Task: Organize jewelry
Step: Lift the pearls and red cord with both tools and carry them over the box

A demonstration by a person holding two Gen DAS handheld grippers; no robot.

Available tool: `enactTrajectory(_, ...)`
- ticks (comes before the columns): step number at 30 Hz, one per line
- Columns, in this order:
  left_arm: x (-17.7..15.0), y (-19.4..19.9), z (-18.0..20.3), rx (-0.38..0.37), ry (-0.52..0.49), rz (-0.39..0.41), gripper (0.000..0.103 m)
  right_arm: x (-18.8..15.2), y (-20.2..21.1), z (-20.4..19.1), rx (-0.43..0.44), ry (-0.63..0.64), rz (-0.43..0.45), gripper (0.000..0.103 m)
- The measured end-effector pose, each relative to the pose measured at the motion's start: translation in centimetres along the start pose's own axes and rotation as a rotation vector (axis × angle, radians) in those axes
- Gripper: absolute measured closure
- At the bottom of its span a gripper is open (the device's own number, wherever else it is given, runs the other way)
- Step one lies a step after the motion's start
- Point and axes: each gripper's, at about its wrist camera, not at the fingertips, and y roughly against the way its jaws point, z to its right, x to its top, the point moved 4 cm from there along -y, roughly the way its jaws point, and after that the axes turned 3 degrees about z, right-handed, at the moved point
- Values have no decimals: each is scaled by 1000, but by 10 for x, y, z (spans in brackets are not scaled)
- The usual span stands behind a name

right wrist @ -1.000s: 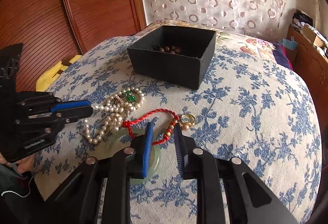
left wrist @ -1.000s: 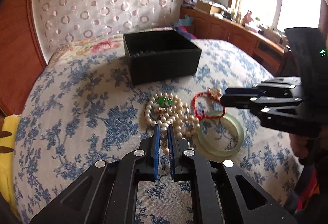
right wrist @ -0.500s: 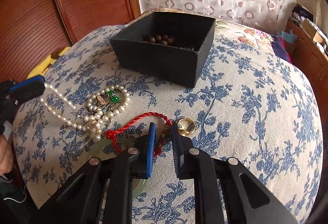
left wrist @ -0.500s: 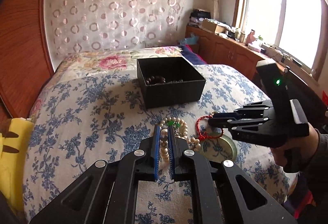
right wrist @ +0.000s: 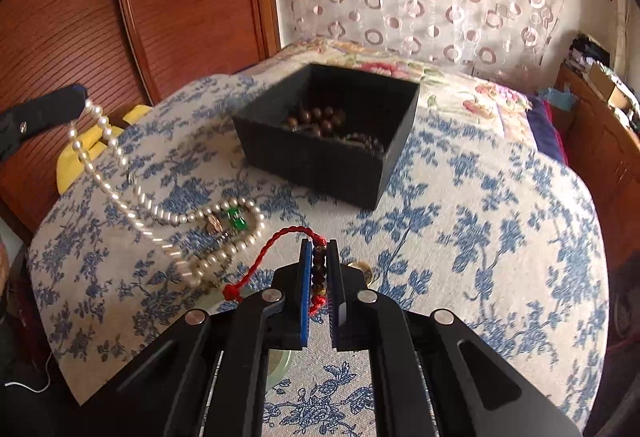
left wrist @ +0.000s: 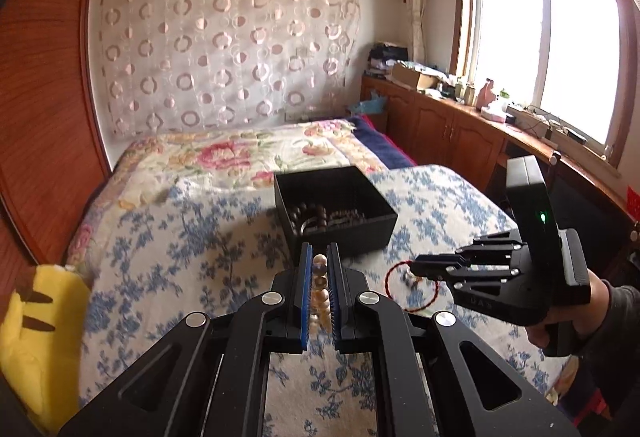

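Left hand-held gripper [left wrist: 319,269] pinches pearl necklace [right wrist: 160,211], right hand-held gripper [right wrist: 319,261] red-cord bracelet [right wrist: 276,257], near box [right wrist: 320,157].

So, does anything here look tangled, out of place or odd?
Yes. The pearl necklace hangs stretched from the left gripper while its far end lies bunched on the bedspread beside the red cord bracelet, which the right gripper holds. Whether they are tangled is unclear.
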Motion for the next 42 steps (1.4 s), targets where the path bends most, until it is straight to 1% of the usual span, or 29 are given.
enactTrajectory(7,30,10,3,15,-35,40,96,14,18,-2,-1,11,54,95)
enactTrajectory(18,80,5,18,-10,-80,76,96,25,34,0,0,16,90,95)
enactTrajectory(25,100,2,30,4,-121,99,96,31,37,7,-6,15,102,95)
enactTrajectory(30,110,-1,31,16,-131,107,96,39,37,11,-11,12,109,95)
enactTrajectory(36,128,-2,31,39,-149,117,96,54,38,20,-20,2,122,95)
enactTrajectory(42,146,2,29,59,-174,146,96,70,44,27,-34,4,149,95)
